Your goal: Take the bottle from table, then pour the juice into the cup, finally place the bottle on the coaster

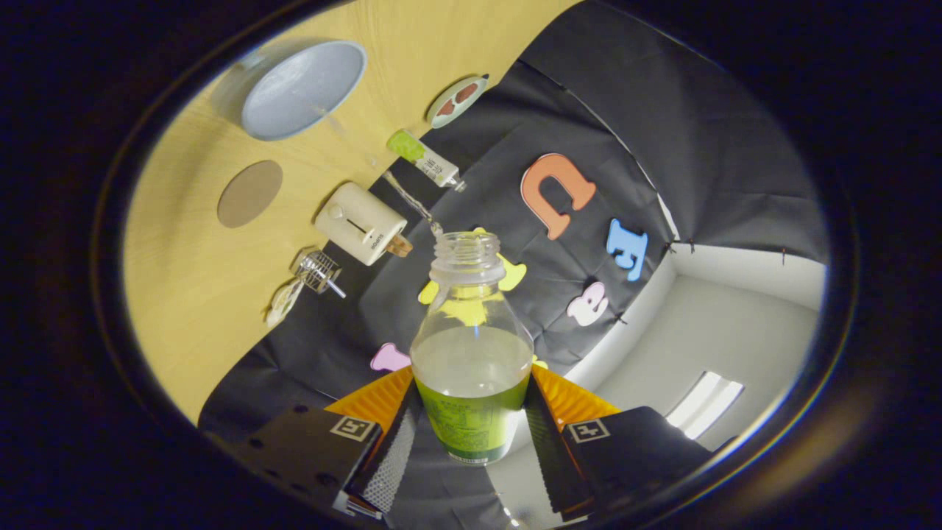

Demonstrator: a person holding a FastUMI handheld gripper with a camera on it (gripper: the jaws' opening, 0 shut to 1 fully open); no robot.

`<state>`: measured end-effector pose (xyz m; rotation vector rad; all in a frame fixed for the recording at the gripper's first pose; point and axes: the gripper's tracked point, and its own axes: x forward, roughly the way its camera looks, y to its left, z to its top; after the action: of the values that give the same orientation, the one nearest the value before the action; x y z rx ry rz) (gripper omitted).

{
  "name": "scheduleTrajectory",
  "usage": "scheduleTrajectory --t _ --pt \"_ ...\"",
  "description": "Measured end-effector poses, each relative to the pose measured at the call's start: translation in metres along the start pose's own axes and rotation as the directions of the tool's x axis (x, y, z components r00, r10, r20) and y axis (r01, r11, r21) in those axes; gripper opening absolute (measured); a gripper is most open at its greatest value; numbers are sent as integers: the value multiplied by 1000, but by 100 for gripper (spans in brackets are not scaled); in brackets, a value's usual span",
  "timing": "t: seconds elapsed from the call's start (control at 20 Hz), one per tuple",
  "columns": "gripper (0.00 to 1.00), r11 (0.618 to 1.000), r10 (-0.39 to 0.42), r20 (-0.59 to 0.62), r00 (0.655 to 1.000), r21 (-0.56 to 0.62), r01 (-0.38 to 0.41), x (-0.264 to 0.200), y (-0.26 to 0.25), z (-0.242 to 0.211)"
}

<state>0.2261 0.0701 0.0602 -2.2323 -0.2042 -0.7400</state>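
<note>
The fingers point(471, 430) are clenching the bottle point(472, 346) at its labelled lower body; the half-full, thin plastic is likely flexing, slippery.

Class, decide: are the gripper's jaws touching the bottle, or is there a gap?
Touching. In the gripper view, both jaws of the gripper press against the bottle's green-labelled sides, with no gap visible on either side.
</note>
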Motion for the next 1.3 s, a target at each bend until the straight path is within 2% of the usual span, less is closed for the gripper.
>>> scheduleTrajectory --t 0.4,0.9,1.15,1.3 --pt "80 999 -25 5 1000 -35 25 -7 2 8" --pt "80 1000 9 -15 1000 12 -9 -8 13 -2" --pt "80 986 71 -35 997 155 -65 -6 31 -2" --pt "80 927 199 -25 980 328 -180 -11 54 3"
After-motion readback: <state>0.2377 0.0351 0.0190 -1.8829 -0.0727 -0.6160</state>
